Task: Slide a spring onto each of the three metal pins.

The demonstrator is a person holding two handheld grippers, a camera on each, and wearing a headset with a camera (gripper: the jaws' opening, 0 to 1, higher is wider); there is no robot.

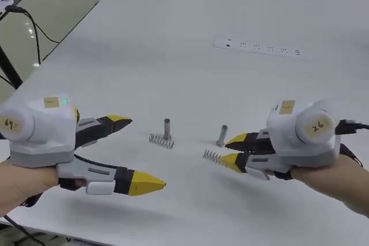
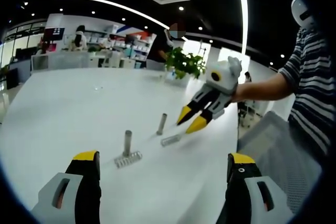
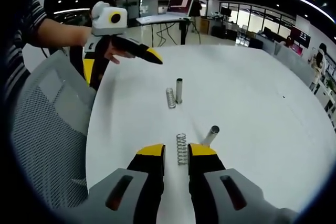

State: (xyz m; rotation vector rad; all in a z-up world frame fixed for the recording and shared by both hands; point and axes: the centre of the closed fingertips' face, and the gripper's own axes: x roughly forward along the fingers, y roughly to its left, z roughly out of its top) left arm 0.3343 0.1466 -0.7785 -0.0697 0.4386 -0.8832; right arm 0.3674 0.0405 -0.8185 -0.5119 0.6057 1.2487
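Observation:
Two metal pins stand on the white table (image 1: pixel 173 38): one (image 1: pixel 167 128) with a spring (image 1: pixel 161 140) lying at its foot, the other (image 1: pixel 222 135) leaning a little. A second spring (image 1: pixel 211 155) lies flat just off the tips of my right gripper (image 1: pixel 230 151). In the right gripper view this spring (image 3: pixel 181 148) reaches partly in between the narrowly open jaws (image 3: pixel 177 153), untouched, with the near pin (image 3: pixel 211 135) just to the right. My left gripper (image 1: pixel 138 151) is wide open and holds nothing; in its own view (image 2: pixel 164 158) the pin (image 2: pixel 127 142) and spring (image 2: pixel 128 159) lie ahead.
A white power strip (image 1: pixel 262 48) lies far back on the table. The table's left edge runs diagonally, with cables (image 1: pixel 34 27) on the floor beyond. A mesh chair (image 3: pixel 47 129) is beside the table in the right gripper view.

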